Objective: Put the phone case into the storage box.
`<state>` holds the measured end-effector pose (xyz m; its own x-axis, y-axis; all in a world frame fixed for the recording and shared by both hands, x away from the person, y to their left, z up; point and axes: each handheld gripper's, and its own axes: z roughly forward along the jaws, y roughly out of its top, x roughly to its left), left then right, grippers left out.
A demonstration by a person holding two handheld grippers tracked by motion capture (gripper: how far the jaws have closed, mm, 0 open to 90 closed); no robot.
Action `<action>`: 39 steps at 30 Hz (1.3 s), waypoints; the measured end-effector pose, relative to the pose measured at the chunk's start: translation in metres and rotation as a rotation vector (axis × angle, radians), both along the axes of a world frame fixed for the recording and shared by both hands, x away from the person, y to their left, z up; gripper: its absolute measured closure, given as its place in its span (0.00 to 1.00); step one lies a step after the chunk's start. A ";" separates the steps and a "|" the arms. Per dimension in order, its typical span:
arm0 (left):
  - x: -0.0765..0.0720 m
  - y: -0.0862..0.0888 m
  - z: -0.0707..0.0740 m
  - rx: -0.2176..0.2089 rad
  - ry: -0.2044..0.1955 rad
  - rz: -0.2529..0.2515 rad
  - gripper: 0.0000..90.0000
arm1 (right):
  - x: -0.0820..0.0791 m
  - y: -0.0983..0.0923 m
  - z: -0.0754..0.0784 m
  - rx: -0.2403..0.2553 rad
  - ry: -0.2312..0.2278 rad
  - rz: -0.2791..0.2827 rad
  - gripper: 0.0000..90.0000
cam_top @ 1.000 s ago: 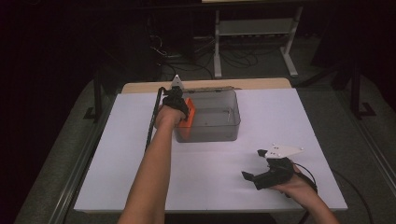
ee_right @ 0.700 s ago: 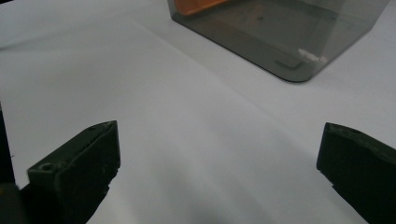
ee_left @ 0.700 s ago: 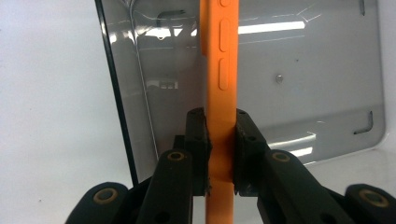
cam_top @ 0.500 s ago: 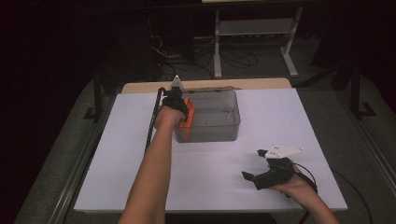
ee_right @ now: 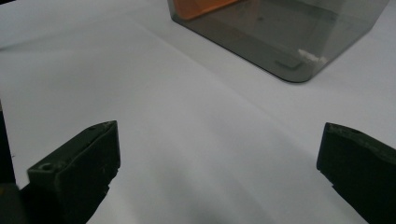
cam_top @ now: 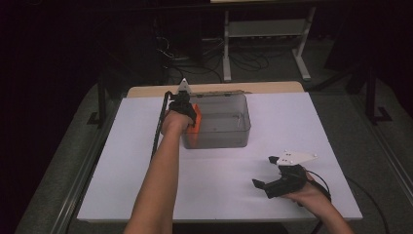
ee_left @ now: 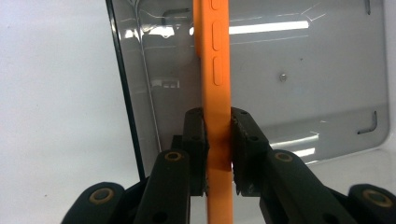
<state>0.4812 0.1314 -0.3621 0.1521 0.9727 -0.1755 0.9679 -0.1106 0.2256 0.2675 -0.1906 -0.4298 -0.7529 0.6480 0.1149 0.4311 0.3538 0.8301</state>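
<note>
An orange phone (ee_left: pixel 215 56) stands on edge inside a smoky clear plastic bin (cam_top: pixel 229 119), at the bin's left end. My left gripper (ee_left: pixel 218 140) is shut on the phone, one jaw pressed on each flat face, pointing down into the bin. In the high view the left gripper (cam_top: pixel 187 114) sits over the bin's left end with the orange phone (cam_top: pixel 194 127) below the hand. My right gripper (cam_top: pixel 264 175) rests low at the table's front right, jaws spread wide with nothing between them. Its own view shows the bin (ee_right: pixel 289 32) ahead with the orange phone (ee_right: pixel 201 7) seen through the wall.
A white table top (cam_top: pixel 117 161) carries the bin near its far middle. A wooden strip (cam_top: pixel 272 87) runs along the far edge. Behind it stand a metal rack (cam_top: pixel 265 29) and cables on a dark floor. A black cable (cam_top: pixel 158 126) trails from the left gripper.
</note>
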 end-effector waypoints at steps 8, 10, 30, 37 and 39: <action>0.000 0.002 0.001 0.005 -0.006 0.001 0.86 | 0.000 0.000 0.000 -0.001 0.000 0.000 0.00; 0.000 0.002 0.002 0.004 -0.007 0.000 0.86 | 0.000 0.000 0.000 -0.001 -0.001 0.001 0.00; 0.001 0.001 0.011 0.025 -0.020 -0.016 0.86 | 0.000 0.000 0.000 0.000 -0.002 0.001 0.00; 0.001 0.003 0.014 0.030 -0.028 -0.013 0.86 | 0.000 0.000 0.000 0.000 0.001 0.001 0.00; 0.001 0.004 0.015 0.031 -0.033 -0.009 0.86 | 0.000 0.000 0.000 0.000 0.000 0.001 0.00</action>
